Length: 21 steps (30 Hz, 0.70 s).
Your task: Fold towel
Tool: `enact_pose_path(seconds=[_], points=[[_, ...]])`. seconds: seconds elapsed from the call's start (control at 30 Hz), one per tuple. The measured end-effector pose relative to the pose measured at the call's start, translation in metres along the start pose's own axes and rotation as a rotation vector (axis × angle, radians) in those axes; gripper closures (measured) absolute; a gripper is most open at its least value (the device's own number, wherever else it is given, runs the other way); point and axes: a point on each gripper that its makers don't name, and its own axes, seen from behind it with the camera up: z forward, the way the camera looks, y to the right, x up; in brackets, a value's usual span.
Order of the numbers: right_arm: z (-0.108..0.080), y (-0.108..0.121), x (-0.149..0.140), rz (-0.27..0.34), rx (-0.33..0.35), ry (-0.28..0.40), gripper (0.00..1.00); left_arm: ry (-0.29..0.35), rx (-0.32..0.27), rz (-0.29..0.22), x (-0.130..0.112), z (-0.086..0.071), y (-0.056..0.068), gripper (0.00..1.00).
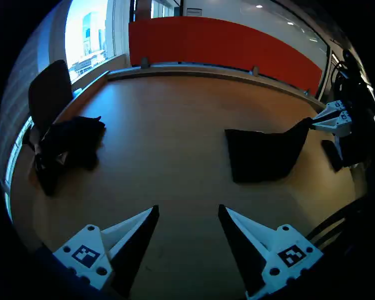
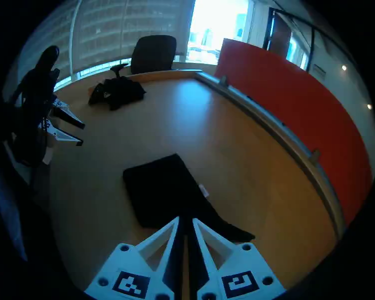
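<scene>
While the right tool [image 2: 186, 220] pinches a raised corner of the dark towel [image 2: 160, 192], the rest of it lies flat on the counter [image 2: 227, 135]. Well apart, the left tool [image 1: 188, 209] hovers with fingers spread, gripping nothing. Farther off, a dark cloth heap [image 1: 72, 137] sits by a chair [image 1: 50, 92].
</scene>
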Motion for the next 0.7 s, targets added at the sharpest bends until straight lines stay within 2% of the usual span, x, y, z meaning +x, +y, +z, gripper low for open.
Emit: enact_pose_path(seconds=[0.3,0.5,0.7], points=[[0.022,-0.016,0.024,-0.056,0.053,0.005,0.95,0.008,-0.007,-0.009,-0.002,-0.004,0.000,0.12],[0.036,-0.021,0.033,-0.104,0.081,-0.007,0.95,0.013,-0.011,0.000,-0.003,-0.006,0.004,0.12],[0.049,-0.023,0.043,-0.124,0.100,-0.008,0.95,0.014,-0.011,-0.009,-0.005,-0.007,0.005,0.13]])
